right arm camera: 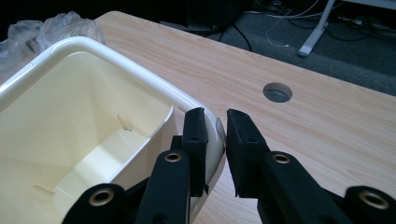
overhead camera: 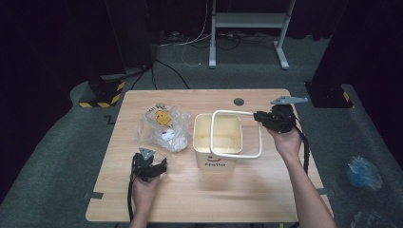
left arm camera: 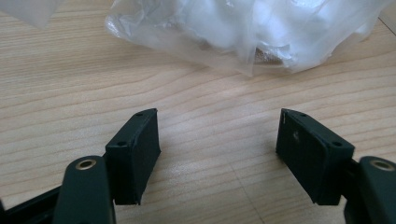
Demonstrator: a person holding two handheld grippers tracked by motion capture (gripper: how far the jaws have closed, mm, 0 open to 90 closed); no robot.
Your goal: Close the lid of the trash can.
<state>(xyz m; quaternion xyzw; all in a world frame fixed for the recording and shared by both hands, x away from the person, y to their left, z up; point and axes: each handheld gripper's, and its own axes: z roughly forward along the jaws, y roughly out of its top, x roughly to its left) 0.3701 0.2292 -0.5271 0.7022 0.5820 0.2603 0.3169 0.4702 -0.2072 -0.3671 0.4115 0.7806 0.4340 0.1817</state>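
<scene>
Bin (overhead camera: 217, 141) stands upright near the middle of the tabletop (overhead camera: 247, 190), mouth up, its long axis vertical and its printed side facing the near edge. The right gripper (right arm camera: 215, 122) has its fingers (right arm camera: 195, 128) nearly shut on the white rim ring (overhead camera: 260, 133) on the side toward the right edge. The left gripper (left arm camera: 217, 128) rests wide open and empty, its fingers pointing at the crumpled plastic bag (overhead camera: 164, 126) toward the left edge. Steadying the bin seems the step in hand; next, probably, the left gripper must close on the bag.
</scene>
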